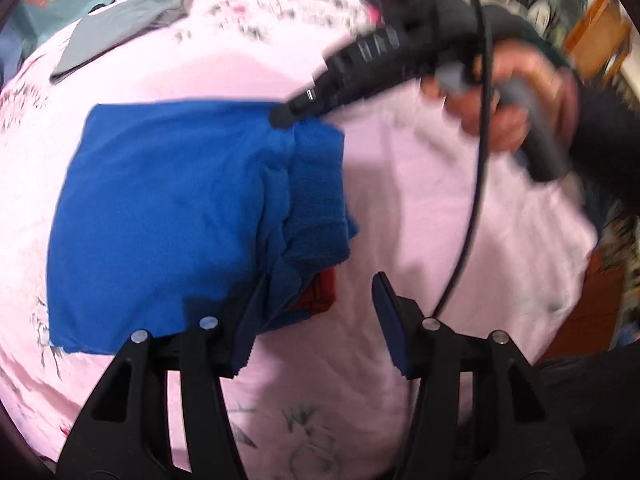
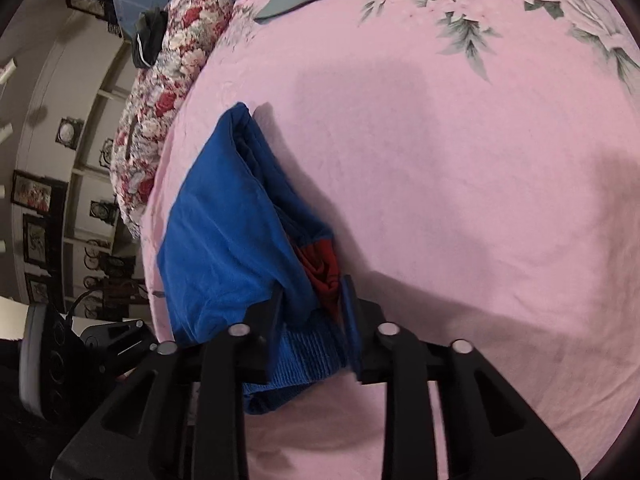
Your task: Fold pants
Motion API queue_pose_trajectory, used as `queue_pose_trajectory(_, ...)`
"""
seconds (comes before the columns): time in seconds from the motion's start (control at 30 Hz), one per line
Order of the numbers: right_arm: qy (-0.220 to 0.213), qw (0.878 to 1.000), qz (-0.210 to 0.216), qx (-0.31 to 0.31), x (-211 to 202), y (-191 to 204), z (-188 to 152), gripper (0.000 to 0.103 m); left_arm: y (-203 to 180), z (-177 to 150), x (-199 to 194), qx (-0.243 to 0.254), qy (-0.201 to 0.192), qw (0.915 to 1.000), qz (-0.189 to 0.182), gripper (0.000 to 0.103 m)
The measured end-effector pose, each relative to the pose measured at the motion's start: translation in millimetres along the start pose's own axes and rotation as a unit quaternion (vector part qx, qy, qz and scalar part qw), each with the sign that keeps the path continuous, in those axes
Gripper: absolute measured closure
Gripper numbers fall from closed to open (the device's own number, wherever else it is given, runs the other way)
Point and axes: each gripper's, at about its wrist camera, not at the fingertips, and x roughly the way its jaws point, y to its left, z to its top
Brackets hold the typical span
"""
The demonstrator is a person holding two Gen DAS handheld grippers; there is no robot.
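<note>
Straddling the ribbed waistband end of the folded blue pants [image 2: 224, 240], the right gripper [image 2: 310, 308] has its jaws partly open, one pad on each side of the bundle's thick edge; the blue cloth and a red patch fill the gap, but whether the pads actually press on the fabric cannot be told. In the left wrist view this same gripper reaches in from the upper right, blurred, its black tip at the far corner of the pants [image 1: 172, 220], with the person's hand [image 1: 516, 100] wrapped around a grey handle and a black cable [image 1: 476, 184] looping down from it.

The left gripper [image 1: 316, 304] has its jaws at a middling spread. Its left pad lies against the near corner of the pants, beside the red patch, while the right pad hangs over bare sheet; nothing is clamped between them.

The pants lie folded into a rough rectangle on a bed covered by a pink sheet [image 2: 460, 200] printed with flowers. Farther off, a grey garment [image 1: 128, 24] lies flat on the sheet, well apart from the pants. A floral pillow [image 2: 168, 92] sits at the bed's edge, and framed pictures [image 2: 34, 196] hang on the wall beyond.
</note>
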Motion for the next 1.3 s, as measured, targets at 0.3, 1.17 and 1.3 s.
queue_pose_trajectory(0.3, -0.047, 0.997, 0.053, 0.026, -12.2, -3.0, -13.9, 0.044, 27.7, 25.1, -14.4, -0.038, -0.053, 0.9976, -0.023, 0.042)
queue_pose_trajectory(1.17, -0.041, 0.995, 0.089, 0.022, 34.7, 3.9, -19.4, 0.046, 35.3, 9.1, 31.5, -0.025, -0.007, 0.9989, -0.039, 0.042)
queue_pose_trajectory(1.3, -0.035, 0.994, 0.093, 0.049, 37.4, 0.5, -16.6, 0.043, 34.0, 10.1, 34.3, -0.023, -0.003, 0.9992, -0.032, 0.042)
